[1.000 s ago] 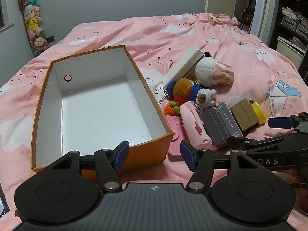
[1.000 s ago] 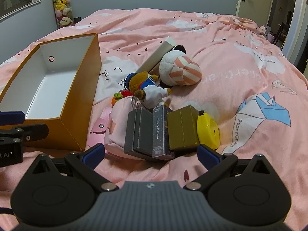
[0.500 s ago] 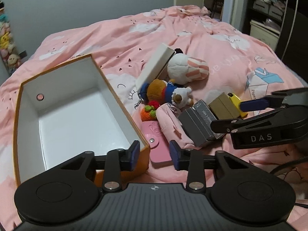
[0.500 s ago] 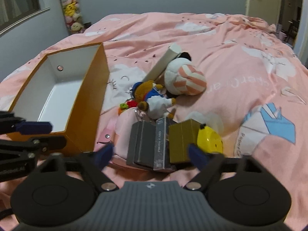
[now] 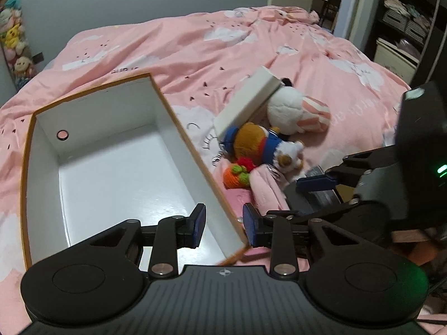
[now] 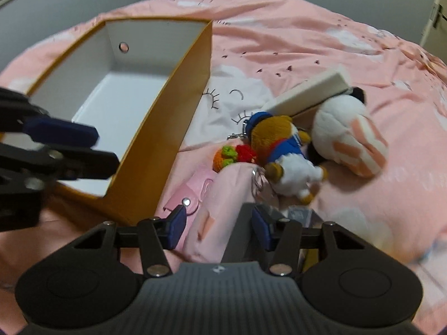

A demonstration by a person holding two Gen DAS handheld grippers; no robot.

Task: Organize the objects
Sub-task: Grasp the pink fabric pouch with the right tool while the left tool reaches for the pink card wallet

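An empty orange box with white inside (image 5: 111, 173) lies on the pink bed, also in the right wrist view (image 6: 167, 128). My left gripper (image 5: 223, 224) is open and straddles the box's right wall near its front corner, one finger inside, one outside. My right gripper (image 6: 219, 230) is open around a pink pouch (image 6: 220, 192), low over the pile. Beside it lie a pink case (image 6: 190, 195), a knitted carrot (image 6: 226, 156), a brown plush in blue (image 6: 282, 145), a white striped plush (image 6: 349, 136), a white box (image 6: 307, 95) and dark boxes (image 6: 301, 215).
The pink duvet (image 5: 223, 42) covers the whole bed. Stuffed toys hang at the left wall (image 5: 11, 39). A doorway and shelves (image 5: 399, 22) are at the back right. The right gripper's body (image 5: 391, 173) crosses the left wrist view.
My left gripper has moved onto the box's right wall. My right gripper has dropped and moved left over the pink pouch, and its fingers have narrowed.
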